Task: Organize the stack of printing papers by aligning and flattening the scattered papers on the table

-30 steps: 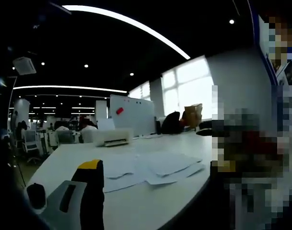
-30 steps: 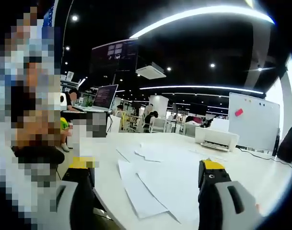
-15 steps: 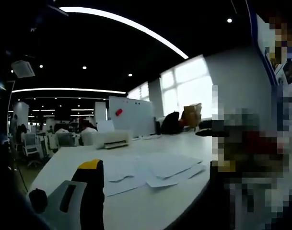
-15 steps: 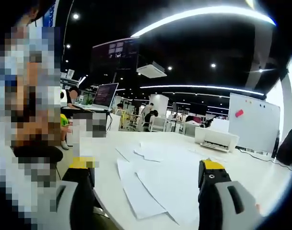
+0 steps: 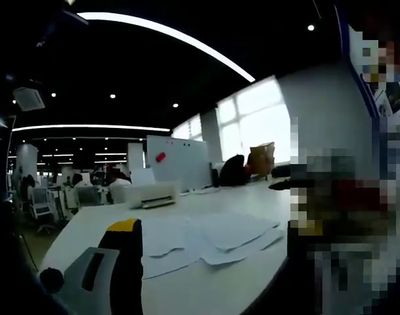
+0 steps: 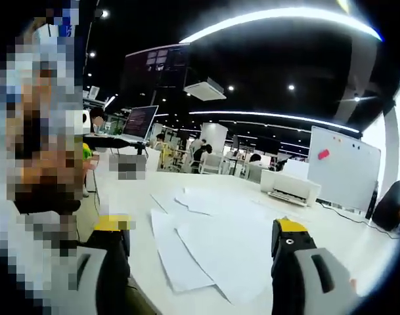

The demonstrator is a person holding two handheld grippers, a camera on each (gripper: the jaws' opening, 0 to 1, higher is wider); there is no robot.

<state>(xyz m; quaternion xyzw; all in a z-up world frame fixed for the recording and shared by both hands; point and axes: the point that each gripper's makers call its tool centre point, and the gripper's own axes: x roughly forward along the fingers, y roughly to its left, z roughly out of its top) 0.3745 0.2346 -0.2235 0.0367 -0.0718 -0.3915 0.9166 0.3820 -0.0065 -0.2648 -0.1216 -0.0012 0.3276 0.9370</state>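
Observation:
Several white printing papers (image 5: 213, 236) lie scattered and overlapping on the white table (image 5: 186, 289), their edges out of line. My left gripper (image 5: 216, 227) hovers at the table's near edge, short of the sheets and open; its left jaw with the yellow tip is plain, while the right jaw is blurred. From the other side the same papers (image 6: 213, 252) spread out ahead of my right gripper (image 6: 201, 225), which is open, its two yellow-tipped jaws wide apart with nothing between them.
A white printer (image 5: 152, 195) (image 6: 290, 188) stands at the table's far side, with a whiteboard (image 6: 344, 167) behind it. An open laptop (image 6: 139, 123) sits on a desk beyond the left edge. People sit at desks in the background.
Both views have shifted slightly with my hands, the right one a little nearer the sheets. The papers lie as before, and both grippers stay open.

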